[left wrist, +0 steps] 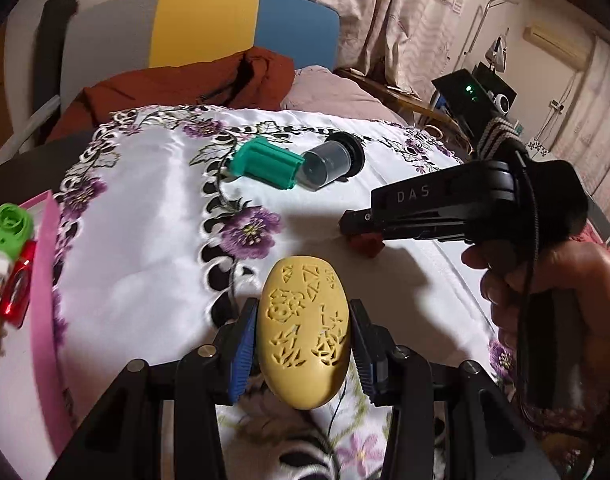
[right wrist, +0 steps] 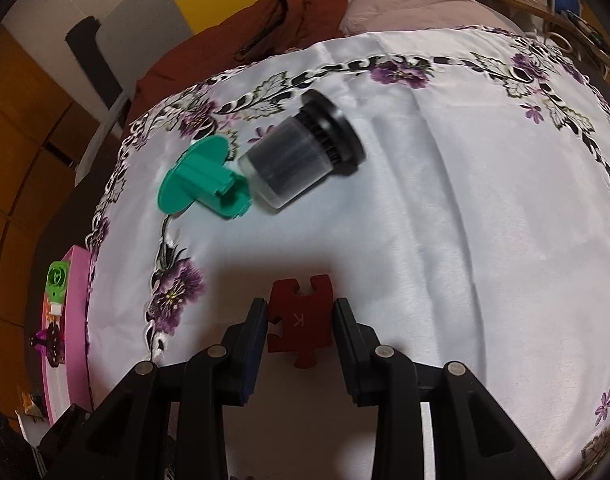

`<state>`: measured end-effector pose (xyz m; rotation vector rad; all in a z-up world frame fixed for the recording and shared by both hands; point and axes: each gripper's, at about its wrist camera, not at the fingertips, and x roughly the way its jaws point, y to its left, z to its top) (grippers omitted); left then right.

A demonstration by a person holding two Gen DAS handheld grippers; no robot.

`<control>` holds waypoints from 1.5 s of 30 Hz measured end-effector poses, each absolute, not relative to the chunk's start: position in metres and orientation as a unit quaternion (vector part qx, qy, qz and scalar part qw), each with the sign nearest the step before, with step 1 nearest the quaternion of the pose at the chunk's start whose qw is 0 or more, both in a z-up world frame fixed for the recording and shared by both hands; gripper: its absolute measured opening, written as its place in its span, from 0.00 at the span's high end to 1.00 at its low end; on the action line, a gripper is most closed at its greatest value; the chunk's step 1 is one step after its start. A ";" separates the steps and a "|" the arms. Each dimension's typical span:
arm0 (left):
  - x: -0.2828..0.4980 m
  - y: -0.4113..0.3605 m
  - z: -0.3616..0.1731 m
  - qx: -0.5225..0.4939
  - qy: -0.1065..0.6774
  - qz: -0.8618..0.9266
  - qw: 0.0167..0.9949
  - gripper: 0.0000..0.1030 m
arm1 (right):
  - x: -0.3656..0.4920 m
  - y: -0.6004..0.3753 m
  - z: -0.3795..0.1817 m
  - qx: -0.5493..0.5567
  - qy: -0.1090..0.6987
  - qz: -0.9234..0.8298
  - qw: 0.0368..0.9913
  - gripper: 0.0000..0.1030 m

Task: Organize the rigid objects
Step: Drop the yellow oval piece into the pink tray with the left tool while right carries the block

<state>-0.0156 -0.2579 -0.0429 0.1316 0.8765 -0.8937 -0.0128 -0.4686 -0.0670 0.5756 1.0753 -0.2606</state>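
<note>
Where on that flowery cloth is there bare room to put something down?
The widest bare patch is the white cloth right of the dark cylinder and the red puzzle piece. A smaller one lies between the green plastic part and the puzzle piece. It is crowded where the green part and cylinder touch, and in the pink tray at the left edge.

In the right wrist view, open white cloth [right wrist: 445, 240] filled the centre and right of the frame, while the teal part [right wrist: 203, 178] and dark canister [right wrist: 301, 156], touching each other, blocked the upper left, and a pink tray [right wrist: 77, 320] lined the left edge.
</note>
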 end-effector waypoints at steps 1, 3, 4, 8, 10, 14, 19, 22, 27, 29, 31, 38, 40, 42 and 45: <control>-0.017 -0.252 -0.041 0.056 0.410 -0.417 0.809 0.57 | -0.013 -0.467 -0.067 0.271 0.503 -0.118 0.812 0.68; -0.017 -0.242 -0.038 0.045 0.411 -0.416 0.810 0.57 | -0.013 -0.466 -0.067 0.278 0.501 -0.107 0.813 0.68; -0.017 -0.235 -0.036 0.040 0.411 -0.413 0.811 0.57 | -0.012 -0.465 -0.067 0.282 0.499 -0.099 0.813 0.68; -0.016 -0.209 -0.025 0.020 0.406 -0.403 0.820 0.57 | -0.007 -0.452 -0.063 0.271 0.496 -0.073 0.822 0.68; -0.015 -0.195 -0.019 0.016 0.399 -0.395 0.827 0.57 | -0.006 -0.443 -0.058 0.260 0.490 -0.063 0.830 0.68; -0.008 -0.157 -0.012 0.002 0.392 -0.369 0.843 0.57 | -0.006 -0.422 -0.047 0.234 0.475 -0.040 0.847 0.68; 0.002 -0.115 -0.015 -0.012 0.396 -0.329 0.857 0.57 | -0.006 -0.400 -0.039 0.188 0.471 -0.033 0.861 0.68; 0.009 -0.088 -0.021 -0.013 0.398 -0.299 0.867 0.57 | -0.006 -0.392 -0.038 0.186 0.471 -0.023 0.862 0.68; 0.019 -0.056 -0.033 -0.001 0.405 -0.243 0.882 0.57 | -0.009 -0.388 -0.038 0.178 0.470 -0.021 0.864 0.68; 0.025 -0.044 -0.040 -0.005 0.413 -0.226 0.882 0.57 | -0.008 -0.388 -0.039 0.179 0.470 -0.023 0.864 0.68; 0.031 -0.036 -0.046 0.000 0.423 -0.207 0.882 0.57 | -0.009 -0.388 -0.040 0.182 0.472 -0.024 0.862 0.68; 0.048 -0.020 -0.063 -0.004 0.453 -0.177 0.874 0.57 | -0.009 -0.389 -0.043 0.190 0.475 -0.028 0.859 0.68; 0.051 -0.017 -0.065 -0.001 0.455 -0.168 0.875 0.57 | -0.009 -0.389 -0.044 0.190 0.476 -0.028 0.858 0.68; 0.053 -0.015 -0.067 -0.001 0.457 -0.162 0.875 0.57 | -0.008 -0.389 -0.044 0.190 0.478 -0.031 0.857 0.68; 0.057 -0.009 -0.069 -0.011 0.457 -0.155 0.876 0.57 | -0.008 -0.390 -0.046 0.193 0.479 -0.033 0.855 0.68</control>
